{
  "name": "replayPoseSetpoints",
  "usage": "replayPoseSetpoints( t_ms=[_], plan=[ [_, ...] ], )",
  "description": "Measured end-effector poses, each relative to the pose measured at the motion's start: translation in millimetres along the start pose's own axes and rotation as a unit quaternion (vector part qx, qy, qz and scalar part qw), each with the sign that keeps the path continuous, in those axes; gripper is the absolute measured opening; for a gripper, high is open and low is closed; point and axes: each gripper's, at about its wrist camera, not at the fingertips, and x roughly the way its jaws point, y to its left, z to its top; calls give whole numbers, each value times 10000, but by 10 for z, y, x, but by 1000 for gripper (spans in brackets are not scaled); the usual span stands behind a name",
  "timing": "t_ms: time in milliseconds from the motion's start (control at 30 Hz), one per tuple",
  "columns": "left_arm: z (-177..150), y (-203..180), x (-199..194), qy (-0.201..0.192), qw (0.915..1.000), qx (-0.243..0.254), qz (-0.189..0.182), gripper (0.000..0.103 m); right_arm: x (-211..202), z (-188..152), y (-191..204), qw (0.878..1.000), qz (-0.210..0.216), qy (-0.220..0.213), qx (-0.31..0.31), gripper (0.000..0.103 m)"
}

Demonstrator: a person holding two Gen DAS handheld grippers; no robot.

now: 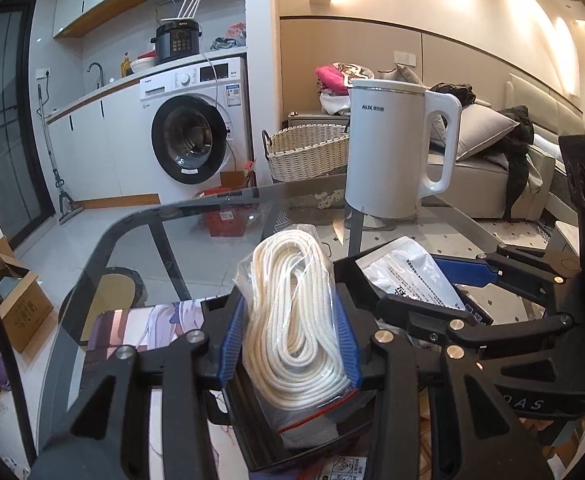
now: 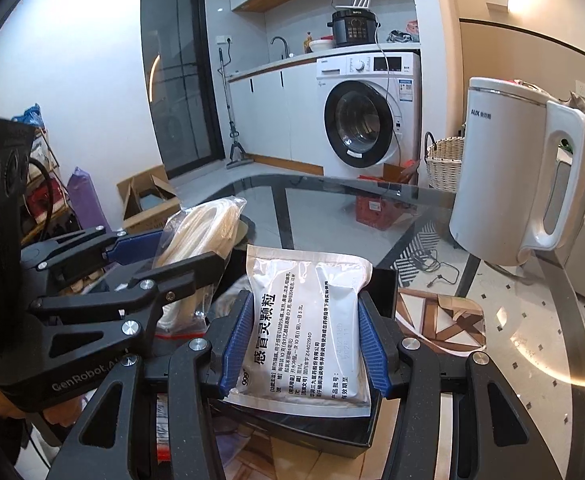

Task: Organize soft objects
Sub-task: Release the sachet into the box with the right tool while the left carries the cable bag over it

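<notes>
2 fisheye views, 1 per wrist, both looking fwd over a glass worktop [image 1: 140, 248] in a small flat.

Left hand-held gripper [image 1: 290, 348]: its blue pads are closed on a clear zip bag of coiled white rope [image 1: 292, 308], pinching it at mid-height from both sides. The bag stands upright, red zip strip at the bottom, directly above a black tray [image 1: 312, 446] that sits on the worktop. Whether the bag's lower edge touches the tray can't be told.

Right hand-held gripper [image 2: 304, 344]: closed on a flat silver foil sachet w/ printed Chinese text [image 2: 306, 328], pads pressing its 2 long edges. The sachet lies tilted over the same black tray [image 2: 384, 288], just beside the rope bag; the 2 grippers are close together, side by side.

A white electric kettle [image 1: 396, 148] stands farther back on the worktop, well apart from both items. Behind: washing machine [image 1: 194, 128], wicker basket [image 1: 308, 152], sofa w/ cushions.

Handling, as a judgement: both items look light and soft. The rope bag is squashy and its film slippery, so a grip across the thick middle of the coil seems safest; edges would slide out. The sachet is thin, semi-stiff and may buckle if squeezed hard; holding across its width, as now, suits it. Neither looks fragile, so dropping them a short way into the tray should do no harm.
</notes>
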Motion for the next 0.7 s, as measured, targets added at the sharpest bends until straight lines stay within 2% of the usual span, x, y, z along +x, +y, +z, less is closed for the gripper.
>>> replayPoseSetpoints(
  t_ms=[333,433,567,700],
  plan=[
    [-145,-26,193,529,9985,111,-58,40,107,-118,39,9991,-147,221,-327,51],
    [-188,-70,191,482,9985,262,-3,40,115,-116,52,9990,-112,281,-342,52],
    [-181,-59,189,566,9980,264,-63,41,116,-99,38,9985,-58,374,-393,62],
    [-183,-39,170,631,9975,262,-152,41,-6,-89,18,9989,-47,252,-391,70]
  ],
)
